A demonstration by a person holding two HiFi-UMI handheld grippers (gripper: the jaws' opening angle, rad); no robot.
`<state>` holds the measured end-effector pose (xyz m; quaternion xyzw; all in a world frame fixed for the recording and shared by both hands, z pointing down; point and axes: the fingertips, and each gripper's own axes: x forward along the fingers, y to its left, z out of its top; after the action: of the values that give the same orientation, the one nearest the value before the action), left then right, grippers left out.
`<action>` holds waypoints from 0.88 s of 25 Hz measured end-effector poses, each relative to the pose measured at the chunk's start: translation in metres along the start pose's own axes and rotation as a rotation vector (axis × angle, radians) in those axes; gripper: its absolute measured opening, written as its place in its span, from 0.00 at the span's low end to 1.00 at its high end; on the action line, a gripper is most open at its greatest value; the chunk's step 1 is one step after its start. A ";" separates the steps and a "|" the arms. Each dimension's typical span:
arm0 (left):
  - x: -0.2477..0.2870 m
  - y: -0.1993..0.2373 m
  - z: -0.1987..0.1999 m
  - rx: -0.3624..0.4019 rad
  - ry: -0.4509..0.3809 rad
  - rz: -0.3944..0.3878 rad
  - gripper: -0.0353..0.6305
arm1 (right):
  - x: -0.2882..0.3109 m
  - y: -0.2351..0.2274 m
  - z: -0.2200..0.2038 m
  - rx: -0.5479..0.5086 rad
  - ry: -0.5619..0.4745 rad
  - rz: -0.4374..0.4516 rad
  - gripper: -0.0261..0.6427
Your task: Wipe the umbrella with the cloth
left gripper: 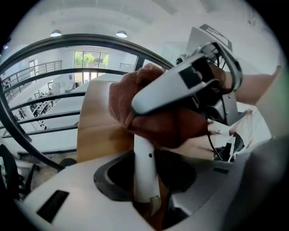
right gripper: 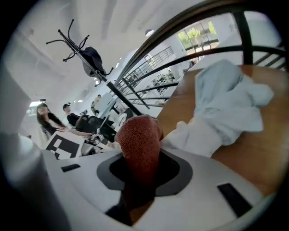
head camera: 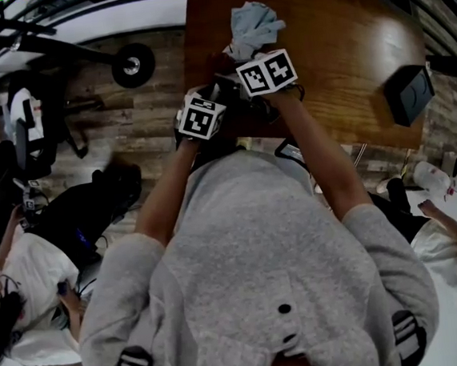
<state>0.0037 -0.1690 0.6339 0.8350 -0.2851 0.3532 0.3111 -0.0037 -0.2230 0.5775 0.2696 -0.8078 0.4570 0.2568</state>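
The left gripper (left gripper: pixel 145 196) is clamped on what looks like the umbrella's white shaft (left gripper: pixel 144 164). This seems meant to steady the umbrella while the other gripper works on it. The right gripper (right gripper: pixel 137 180) is closed on a rust-red, towel-textured cloth (right gripper: pixel 140 140), which stands up out of its jaws as a wad, so a padded face can be pressed against the umbrella rather than bare plastic. In the left gripper view the red cloth is bunched round the shaft just beyond the jaws, with the right gripper's white body over it. I judge this to be the wiping step at the handle end. The umbrella lies on the wooden bench (head camera: pixel 344 46), near the edge closest to the person. Its pale blue-white canopy (head camera: pixel 253 24) is crumpled in a heap farther in. Its long axis appears to run away from the person across the bench, with the shaft end pointing back toward the two grippers and the canopy end pointing away. How flat the shaft lies against the bench cannot be told from these views
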 end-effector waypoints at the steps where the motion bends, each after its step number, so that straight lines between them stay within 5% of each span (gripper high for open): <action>1: -0.001 0.001 0.000 0.002 0.000 0.000 0.29 | -0.005 -0.009 0.007 -0.011 -0.021 -0.049 0.21; 12: -0.001 0.001 0.001 0.001 0.010 -0.008 0.29 | -0.073 -0.094 0.089 -0.208 -0.123 -0.400 0.20; 16: -0.001 -0.001 0.002 -0.009 0.004 -0.022 0.29 | -0.109 -0.130 0.118 -0.306 -0.165 -0.601 0.20; 22: 0.003 0.003 -0.002 -0.001 -0.003 -0.025 0.29 | -0.146 -0.198 0.114 -0.233 -0.135 -0.830 0.20</action>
<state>0.0027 -0.1700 0.6378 0.8388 -0.2754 0.3478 0.3156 0.2151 -0.3801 0.5487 0.5697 -0.6923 0.2022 0.3941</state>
